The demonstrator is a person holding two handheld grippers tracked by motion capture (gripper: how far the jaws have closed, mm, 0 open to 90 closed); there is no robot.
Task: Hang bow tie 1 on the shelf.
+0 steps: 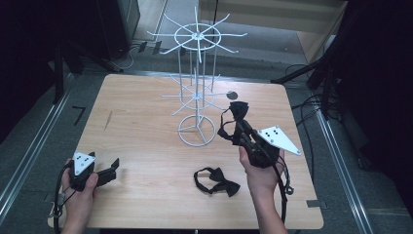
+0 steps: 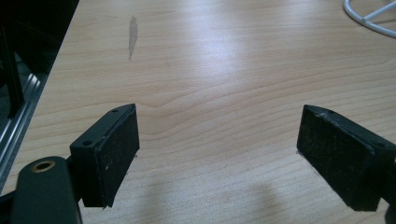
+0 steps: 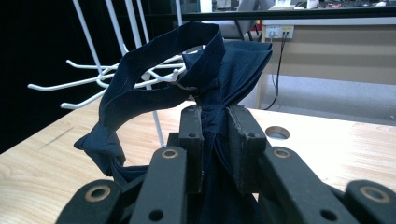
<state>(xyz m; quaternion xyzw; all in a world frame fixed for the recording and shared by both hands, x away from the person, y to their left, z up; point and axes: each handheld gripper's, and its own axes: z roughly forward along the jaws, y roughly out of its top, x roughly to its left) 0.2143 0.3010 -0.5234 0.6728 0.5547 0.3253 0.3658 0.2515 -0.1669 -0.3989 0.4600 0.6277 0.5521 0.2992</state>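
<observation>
A white wire display rack (image 1: 197, 87) with two tiers of hooks stands at the table's far middle. My right gripper (image 1: 237, 126) is raised just right of the rack's base and is shut on a dark bow tie (image 1: 236, 115). In the right gripper view the jaws pinch the bow tie (image 3: 219, 74) while its strap loops up to the left, in front of the rack's lower hooks (image 3: 88, 84). A second dark bow tie (image 1: 217, 181) lies flat near the front edge. My left gripper (image 1: 115, 168) rests at the front left, open (image 2: 219, 154) over bare wood.
The wooden table (image 1: 146, 146) has a dark streak (image 1: 108, 120) at the left and a round cable hole (image 1: 232, 95) behind the rack. Dark stands and cables surround the table on the floor.
</observation>
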